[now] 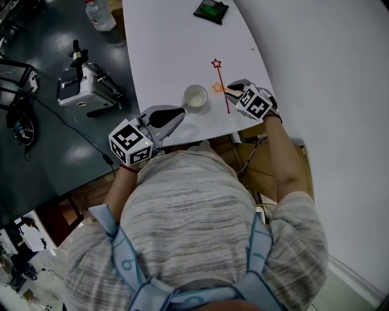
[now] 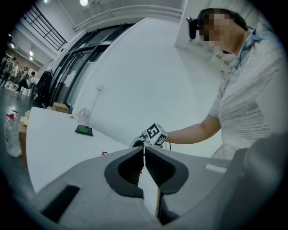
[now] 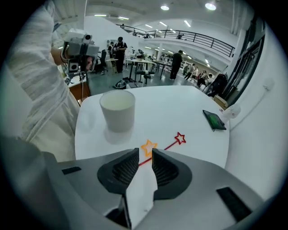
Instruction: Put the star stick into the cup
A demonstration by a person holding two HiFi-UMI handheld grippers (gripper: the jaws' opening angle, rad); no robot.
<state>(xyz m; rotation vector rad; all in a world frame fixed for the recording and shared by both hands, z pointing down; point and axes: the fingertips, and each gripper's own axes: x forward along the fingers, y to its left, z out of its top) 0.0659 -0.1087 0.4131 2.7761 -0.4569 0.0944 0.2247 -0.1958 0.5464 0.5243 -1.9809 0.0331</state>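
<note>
A white paper cup [image 1: 196, 97] stands upright near the table's front edge, also in the right gripper view [image 3: 117, 110]. To its right lies a red star stick [image 1: 222, 88], star end away from me [image 3: 180, 138]. An orange star [image 1: 217, 87] lies beside it, just off my right gripper's tips [image 3: 148, 146]; its stick is hidden under the gripper. My right gripper [image 1: 231, 91] rests low on the table, jaws narrowly apart [image 3: 145, 155], and the red stick runs across the gap. My left gripper [image 1: 180, 114] is shut and empty [image 2: 144, 150], left of and nearer than the cup.
A dark device with a green screen [image 1: 211, 10] lies at the table's far side [image 3: 214, 120]. A water bottle [image 1: 100, 13] stands beyond the table's left edge. Grey equipment [image 1: 85, 85] and cables sit on the floor at left. The table's front edge [image 1: 200, 141] is against my body.
</note>
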